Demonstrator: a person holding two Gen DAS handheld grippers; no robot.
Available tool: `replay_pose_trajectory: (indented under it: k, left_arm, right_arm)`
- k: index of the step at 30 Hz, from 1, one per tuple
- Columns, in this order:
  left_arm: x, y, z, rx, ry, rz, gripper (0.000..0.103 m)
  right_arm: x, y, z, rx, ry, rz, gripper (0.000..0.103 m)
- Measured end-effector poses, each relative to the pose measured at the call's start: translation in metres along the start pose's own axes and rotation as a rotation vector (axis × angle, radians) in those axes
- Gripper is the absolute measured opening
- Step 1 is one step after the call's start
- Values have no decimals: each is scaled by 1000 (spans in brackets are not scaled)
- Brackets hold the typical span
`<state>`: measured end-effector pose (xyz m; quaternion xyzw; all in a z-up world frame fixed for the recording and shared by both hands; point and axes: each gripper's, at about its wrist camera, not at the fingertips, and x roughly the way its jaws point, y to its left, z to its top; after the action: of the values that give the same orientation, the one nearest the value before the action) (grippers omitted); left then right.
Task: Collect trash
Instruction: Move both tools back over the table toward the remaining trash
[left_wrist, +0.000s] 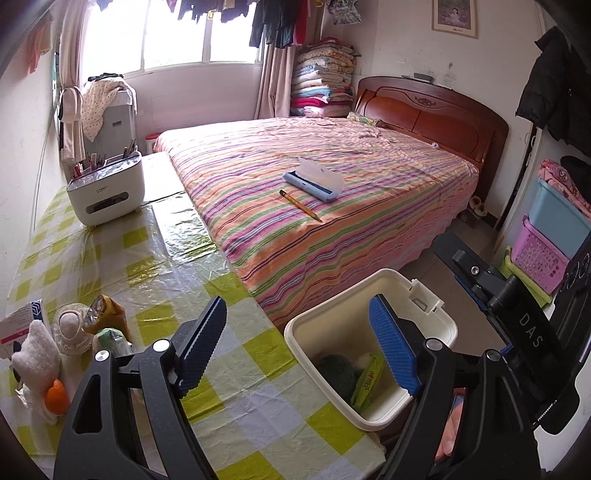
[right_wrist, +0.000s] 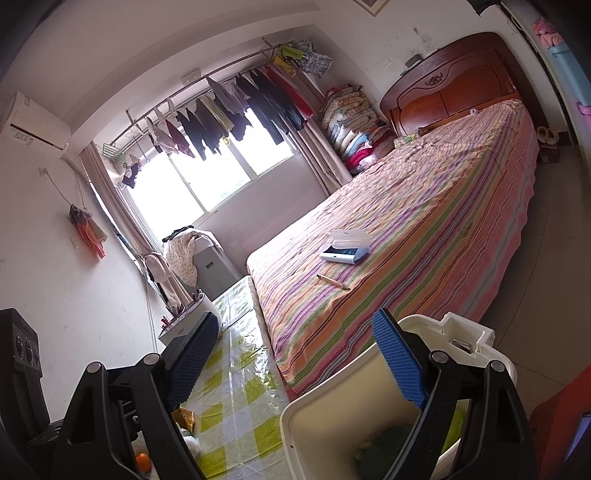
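Cream plastic, the trash bin (left_wrist: 371, 347) sits below my left gripper (left_wrist: 301, 352), whose jaws are spread and empty; its right pad hangs over the rim. Inside lie one green wrapper (left_wrist: 367, 380) and one dark green wad (left_wrist: 338, 373). My right gripper (right_wrist: 299, 363) gapes too, empty.

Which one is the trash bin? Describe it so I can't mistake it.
Start at the table with the green-checked cloth beside the striped bed. The bin stands off the table's corner: cream, open-topped, with wrappers inside, unlike the white organizer holding pens.
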<state>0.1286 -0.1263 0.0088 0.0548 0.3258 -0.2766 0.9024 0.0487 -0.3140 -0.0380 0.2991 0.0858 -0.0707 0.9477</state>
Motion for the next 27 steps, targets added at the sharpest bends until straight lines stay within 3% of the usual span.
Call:
replay_pose_trajectory:
  k: [13,22,27]
  left_arm:
    - [-18,80,-6,-85,28,159,79]
    - [-50,180,-14,-186,49,315,79]
    - [-61,238,-26,-236,107,372,80]
  right_arm:
    - [27,39,-22,-59,107,66,83]
    - [51,77,-47,-152,229,136,83]
    - [59,106,-66,-235,280,183,83]
